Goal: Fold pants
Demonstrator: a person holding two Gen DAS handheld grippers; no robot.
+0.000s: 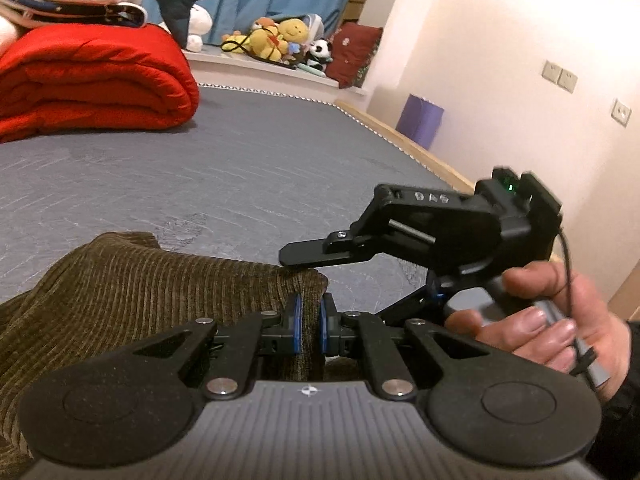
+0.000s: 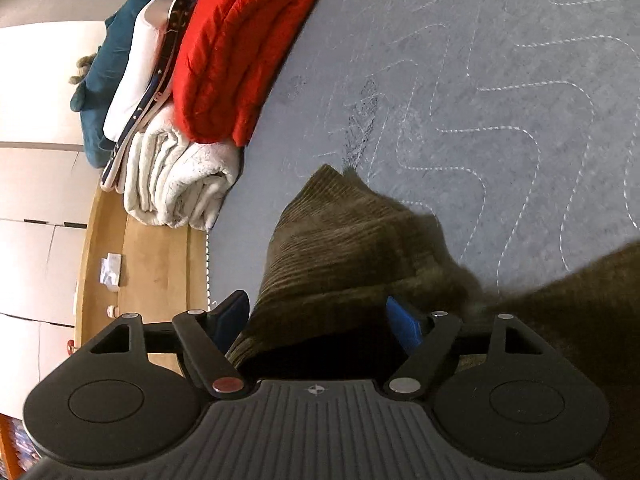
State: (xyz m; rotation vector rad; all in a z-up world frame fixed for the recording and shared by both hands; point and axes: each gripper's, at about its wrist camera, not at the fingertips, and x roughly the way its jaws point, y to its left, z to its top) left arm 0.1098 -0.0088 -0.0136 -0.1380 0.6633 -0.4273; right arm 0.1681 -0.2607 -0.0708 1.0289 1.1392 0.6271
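The pants (image 1: 132,280) are olive-brown corduroy and lie on the grey mattress (image 1: 224,168). My left gripper (image 1: 310,320) is shut on a fold of the pants at their right edge. My right gripper shows in the left wrist view (image 1: 304,254), held by a hand, its finger just above the same edge. In the right wrist view my right gripper (image 2: 320,320) has its jaws wide apart around a thick bunch of the pants (image 2: 340,248), with fabric between the blue pads (image 2: 402,320). The pants' far end is blurred.
A folded red quilt (image 1: 88,80) with white bedding and a blue plush shark on top sits at the mattress's far left. Plush toys (image 1: 280,40) line the window ledge. A purple bin (image 1: 420,120) stands by the wall. A white folded blanket (image 2: 184,176) lies by the wooden bed frame (image 2: 156,264).
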